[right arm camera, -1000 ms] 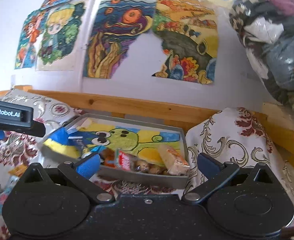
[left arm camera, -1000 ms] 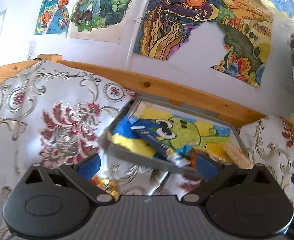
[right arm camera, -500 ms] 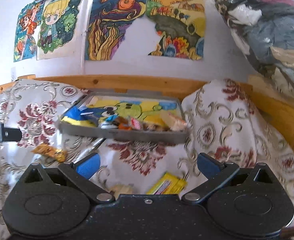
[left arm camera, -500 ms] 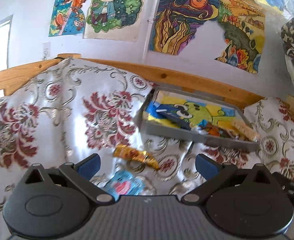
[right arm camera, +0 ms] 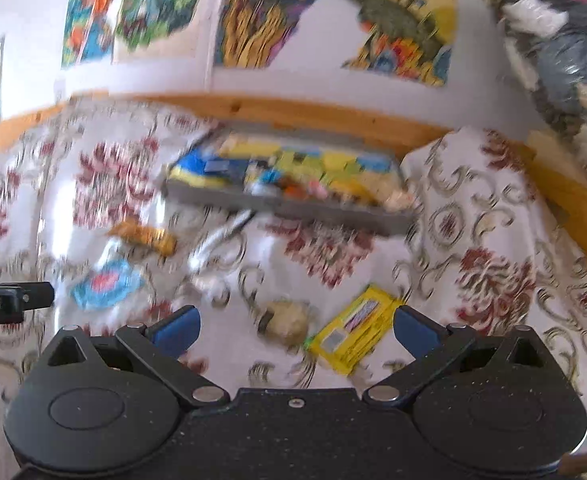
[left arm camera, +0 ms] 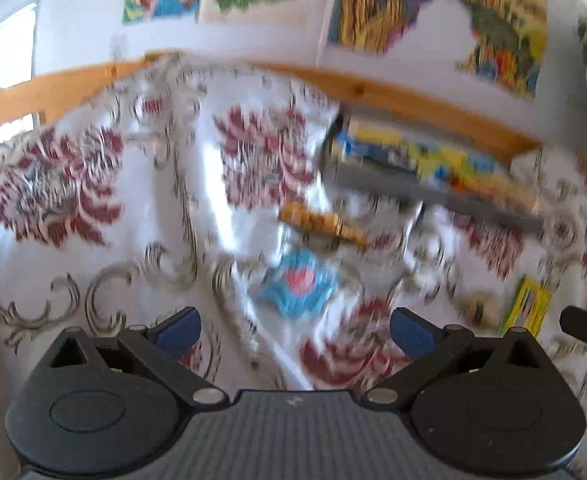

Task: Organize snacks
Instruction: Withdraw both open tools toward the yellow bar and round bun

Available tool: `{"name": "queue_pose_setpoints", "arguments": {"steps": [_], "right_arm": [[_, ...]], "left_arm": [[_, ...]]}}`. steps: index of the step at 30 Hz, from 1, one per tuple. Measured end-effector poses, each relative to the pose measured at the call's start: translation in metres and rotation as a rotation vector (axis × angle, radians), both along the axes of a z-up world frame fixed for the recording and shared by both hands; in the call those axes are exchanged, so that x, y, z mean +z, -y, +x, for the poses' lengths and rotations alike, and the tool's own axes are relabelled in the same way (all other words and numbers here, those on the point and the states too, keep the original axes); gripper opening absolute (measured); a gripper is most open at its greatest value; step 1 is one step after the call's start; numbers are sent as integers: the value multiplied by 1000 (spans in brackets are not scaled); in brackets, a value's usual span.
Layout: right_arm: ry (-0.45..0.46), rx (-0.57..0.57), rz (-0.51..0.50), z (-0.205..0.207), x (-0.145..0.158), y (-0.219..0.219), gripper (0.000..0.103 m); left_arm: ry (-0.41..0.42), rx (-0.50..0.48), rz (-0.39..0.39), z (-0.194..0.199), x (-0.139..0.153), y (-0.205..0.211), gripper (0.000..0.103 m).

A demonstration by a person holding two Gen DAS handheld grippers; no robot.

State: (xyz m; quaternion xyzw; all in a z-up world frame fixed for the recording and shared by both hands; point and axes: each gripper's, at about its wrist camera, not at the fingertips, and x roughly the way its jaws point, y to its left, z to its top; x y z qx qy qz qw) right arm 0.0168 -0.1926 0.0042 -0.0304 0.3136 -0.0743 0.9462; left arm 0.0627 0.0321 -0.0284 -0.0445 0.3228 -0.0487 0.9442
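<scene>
Left gripper [left arm camera: 295, 330]: fingers spread wide, nothing held. Blue round packet [left arm camera: 299, 282] lies just ahead at 12 o'clock, flat on the floral cloth [left arm camera: 93, 184]; orange wrapper [left arm camera: 321, 224] beyond it, then the grey tray [left arm camera: 433, 196] at 1 o'clock.

Right gripper [right arm camera: 297, 330]: fingers equally wide, empty. Yellow packet [right arm camera: 353, 330] sits between the fingers toward 1 o'clock; a tan round snack [right arm camera: 285, 316] just beside it at 12.

Judgement: packets look light, thin, crinkly and slippery on soft cloth. Pinch across a short edge; go easy on the tan one. Frames blurred.
</scene>
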Motion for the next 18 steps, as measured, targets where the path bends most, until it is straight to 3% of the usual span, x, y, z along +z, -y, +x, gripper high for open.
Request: {"name": "queue_pose_setpoints", "arguments": {"steps": [4,18], "right_arm": [[-62,12,-31,6,-8,-7,102],[-73,-29,37,10,-8,6,102]], "left_arm": [[-29,-3,12,1,-6,0,102],[-12,-27,-44,0,-5,5,102]]}}
